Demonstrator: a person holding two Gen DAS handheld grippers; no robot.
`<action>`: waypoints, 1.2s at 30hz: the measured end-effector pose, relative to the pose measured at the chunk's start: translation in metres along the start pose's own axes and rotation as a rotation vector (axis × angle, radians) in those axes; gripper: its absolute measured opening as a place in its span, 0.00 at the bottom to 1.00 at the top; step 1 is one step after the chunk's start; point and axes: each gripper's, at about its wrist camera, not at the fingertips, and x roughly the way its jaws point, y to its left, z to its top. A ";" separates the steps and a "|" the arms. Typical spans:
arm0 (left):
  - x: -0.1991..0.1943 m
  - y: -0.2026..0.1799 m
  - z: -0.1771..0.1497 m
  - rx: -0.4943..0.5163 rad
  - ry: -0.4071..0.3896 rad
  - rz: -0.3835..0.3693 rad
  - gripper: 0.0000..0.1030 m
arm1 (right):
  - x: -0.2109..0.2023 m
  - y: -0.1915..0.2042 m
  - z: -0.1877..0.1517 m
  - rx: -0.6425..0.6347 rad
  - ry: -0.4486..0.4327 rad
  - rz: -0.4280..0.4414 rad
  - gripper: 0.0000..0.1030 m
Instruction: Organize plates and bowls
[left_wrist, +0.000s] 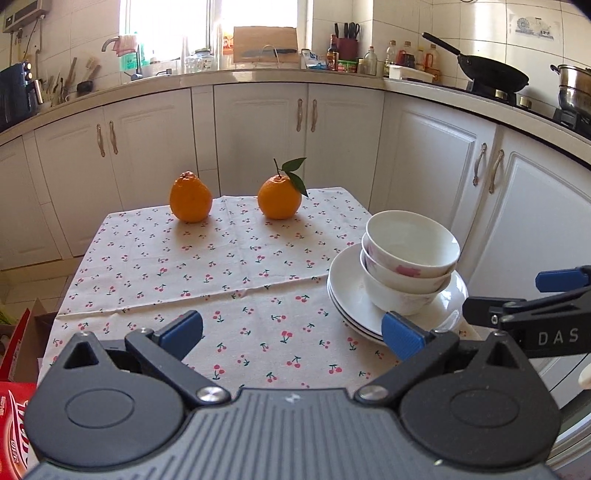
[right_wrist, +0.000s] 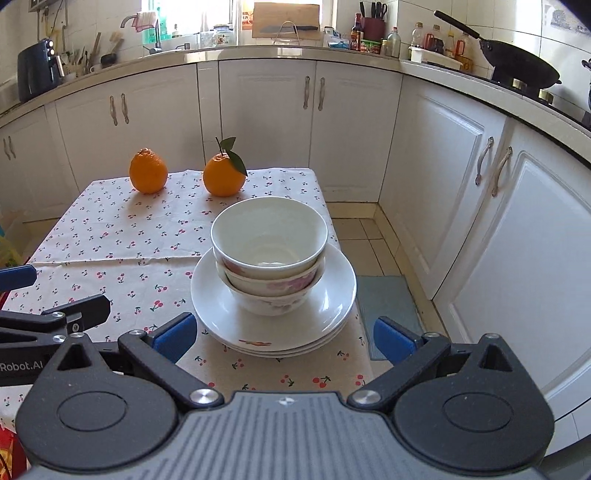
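Kitchen table (right_wrist: 110, 236) shows bowls (right_wrist: 269, 258) nested on stacked plates (right_wrist: 273, 317), job looking done, left gripper (left_wrist: 291, 332) and right gripper (right_wrist: 284, 338) both spread apart, empty.

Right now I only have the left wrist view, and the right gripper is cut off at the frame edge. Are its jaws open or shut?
Observer: Open. The right wrist view shows the right gripper with both blue pads spread wide, holding nothing, just short of the plate stack.
Reviewer: I see only part of the top bowl's inside. Anything in it?
Observer: No. The top bowl shows a bare white bottom.
Reviewer: What is on the floor past the table's right side?
Observer: A blue-grey floor mat lies on the tiles there.
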 end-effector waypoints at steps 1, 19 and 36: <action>0.000 0.000 0.001 -0.002 -0.001 0.007 0.99 | -0.001 0.000 0.001 0.002 -0.004 0.002 1.00; 0.000 -0.003 0.004 0.002 0.021 0.084 0.99 | 0.002 0.003 0.001 0.008 -0.008 0.013 1.00; -0.001 -0.006 0.004 0.002 0.021 0.108 0.99 | 0.002 0.003 0.000 0.014 -0.012 0.006 1.00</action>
